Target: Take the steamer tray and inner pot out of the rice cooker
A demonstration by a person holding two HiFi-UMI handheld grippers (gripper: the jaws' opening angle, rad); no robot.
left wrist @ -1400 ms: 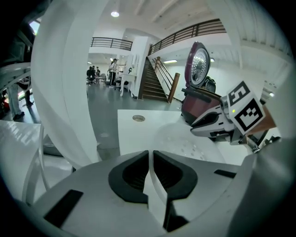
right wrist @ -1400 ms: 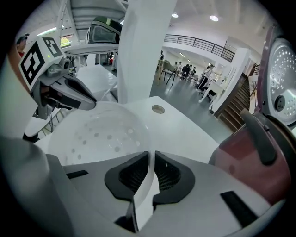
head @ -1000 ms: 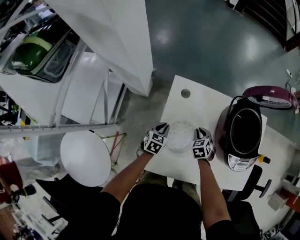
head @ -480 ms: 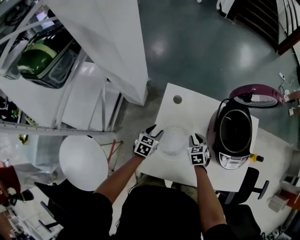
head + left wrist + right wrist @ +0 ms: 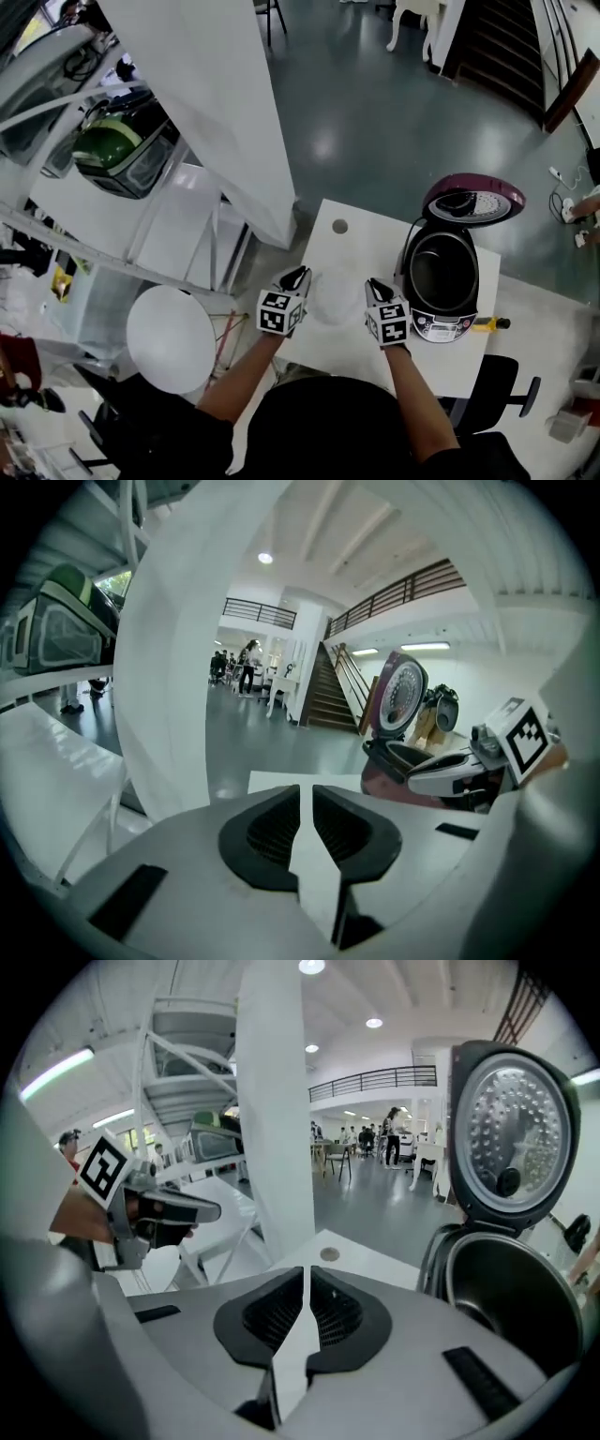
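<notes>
The steamer tray (image 5: 334, 298) lay flat on the white bench (image 5: 356, 239), between the left gripper (image 5: 298, 274) and the right gripper (image 5: 372, 284) as seen from above, and neither held it. The inner pot (image 5: 439, 270) sat in the rice cooker (image 5: 441, 281), just right of the right gripper, with the lid (image 5: 472, 202) standing open behind it.

The left gripper (image 5: 305, 799) had just been closing and its jaws stood nearly together with nothing between them. The right gripper (image 5: 305, 1283) had closed the same way and was likewise empty.

Beyond both tips the bench had a round hole (image 5: 339, 226). Past it spread a glossy grey floor (image 5: 375, 112), with a staircase (image 5: 497, 47) far off. A white column (image 5: 206, 112) rose to the left of the left gripper, and a round white table (image 5: 172, 339) stood nearer the person. A black chair (image 5: 502, 394) stood behind the right gripper.

A second earlier both grippers had been at the tray's rim, down at the bench. Now they were clear of it.
</notes>
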